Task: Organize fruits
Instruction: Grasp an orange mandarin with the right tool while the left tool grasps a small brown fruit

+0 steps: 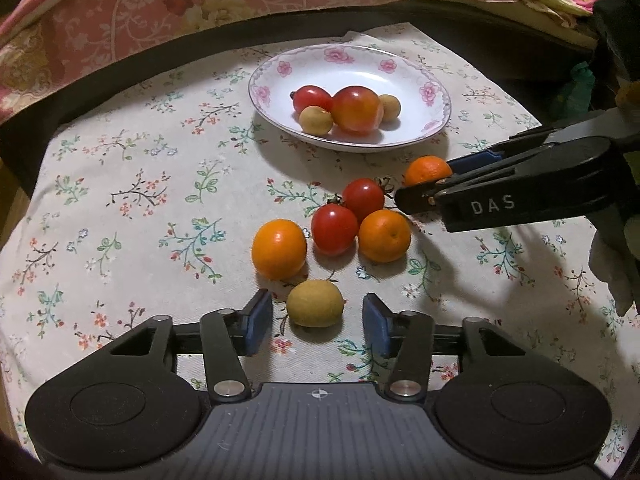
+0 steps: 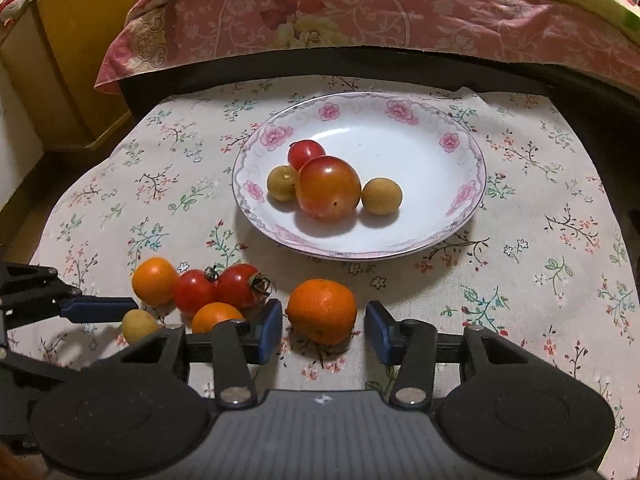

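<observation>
Left gripper [image 1: 317, 316], left wrist view: tilted steeply down toward the floral tablecloth [image 1: 132, 208], fingers apart, blue pads [image 1: 259, 314] on either side of a small yellow-brown fruit [image 1: 315, 303] that lies on the cloth; a gap shows on each side, so the pads do not press it. Just beyond lie 2 oranges [image 1: 279, 249] [image 1: 384, 235] and 2 red tomatoes [image 1: 334, 229] [image 1: 363, 199], the tomatoes and the right-hand orange touching in a cluster.

Right gripper [image 2: 324, 326], right wrist view: likewise pointed steeply down, fingers apart around a third orange [image 2: 322, 310] resting on the cloth. The left pad [image 2: 271, 322] stands just beside the fruit and the right pad is clear of it; contact on the left side cannot be told. In the left wrist view this gripper enters from the right, its near finger covering part of the same orange.

Flower-rimmed white plate [image 2: 460, 148], beyond both grippers: holds 1 large red-orange tomato [image 2: 329, 187], 1 smaller red tomato [image 2: 305, 153] partly behind it, and 2 yellow-brown fruits [image 2: 282, 182] [image 2: 381, 195].

Hidden or cut off: in the right wrist view the gripper's frame covers the lower part of 1 orange and part of the small yellow-brown fruit at lower left. A gloved hand [image 1: 614, 264] is cut by the right edge of the left wrist view. A pink patterned quilt [image 2: 320, 12] fills the background, distorted by the lens.
</observation>
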A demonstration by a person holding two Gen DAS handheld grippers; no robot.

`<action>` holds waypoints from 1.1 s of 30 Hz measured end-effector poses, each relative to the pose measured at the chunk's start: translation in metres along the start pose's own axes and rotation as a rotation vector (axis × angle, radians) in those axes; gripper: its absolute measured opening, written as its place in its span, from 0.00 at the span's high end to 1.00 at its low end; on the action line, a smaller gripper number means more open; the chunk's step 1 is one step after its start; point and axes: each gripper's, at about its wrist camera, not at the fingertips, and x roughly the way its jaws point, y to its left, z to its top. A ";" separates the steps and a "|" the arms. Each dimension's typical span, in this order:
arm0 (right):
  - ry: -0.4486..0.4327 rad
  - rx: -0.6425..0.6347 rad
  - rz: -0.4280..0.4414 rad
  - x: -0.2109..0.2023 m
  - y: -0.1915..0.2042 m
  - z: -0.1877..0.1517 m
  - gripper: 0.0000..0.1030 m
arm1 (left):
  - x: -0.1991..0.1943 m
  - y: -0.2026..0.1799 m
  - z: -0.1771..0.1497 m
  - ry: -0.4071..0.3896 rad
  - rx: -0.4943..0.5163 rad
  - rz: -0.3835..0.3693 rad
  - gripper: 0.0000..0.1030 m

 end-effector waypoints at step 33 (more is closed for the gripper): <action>-0.020 -0.040 -0.023 -0.016 0.004 -0.001 0.67 | -0.003 -0.006 0.000 -0.003 0.011 -0.021 0.63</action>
